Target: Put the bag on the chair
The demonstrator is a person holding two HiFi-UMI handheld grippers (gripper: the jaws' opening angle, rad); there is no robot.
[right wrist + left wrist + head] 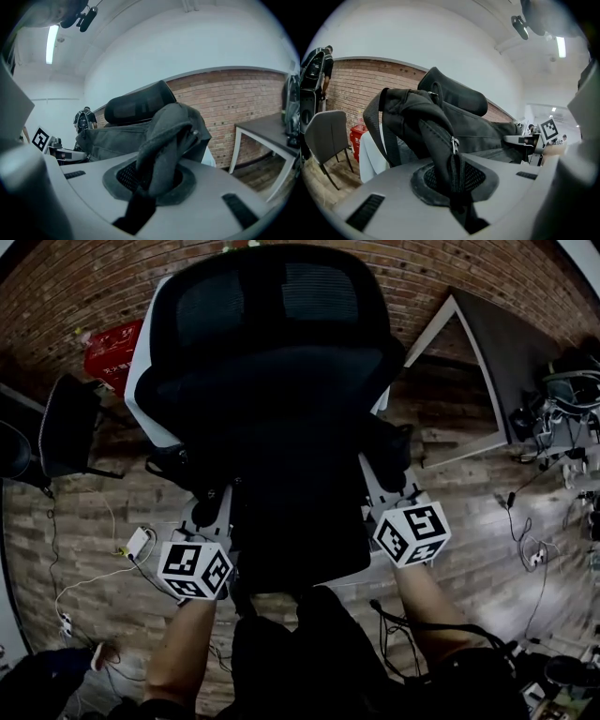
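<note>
Forearms (183,643) reach forward side by side, tilted slightly down. Left gripper (454,183) is clamped on the zipper edge of the black bag (480,133), right gripper (150,183) on a fold at its other end. Bag spans sideways between them (long axis left to right) over the seat of the black chair (277,306).

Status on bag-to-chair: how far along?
Done: bag is picked up, left gripper and right gripper each shut on its fabric. In hand: it hangs over the chair. Left: lower it onto the chair and release. Whether they already touch can't be told.
</note>
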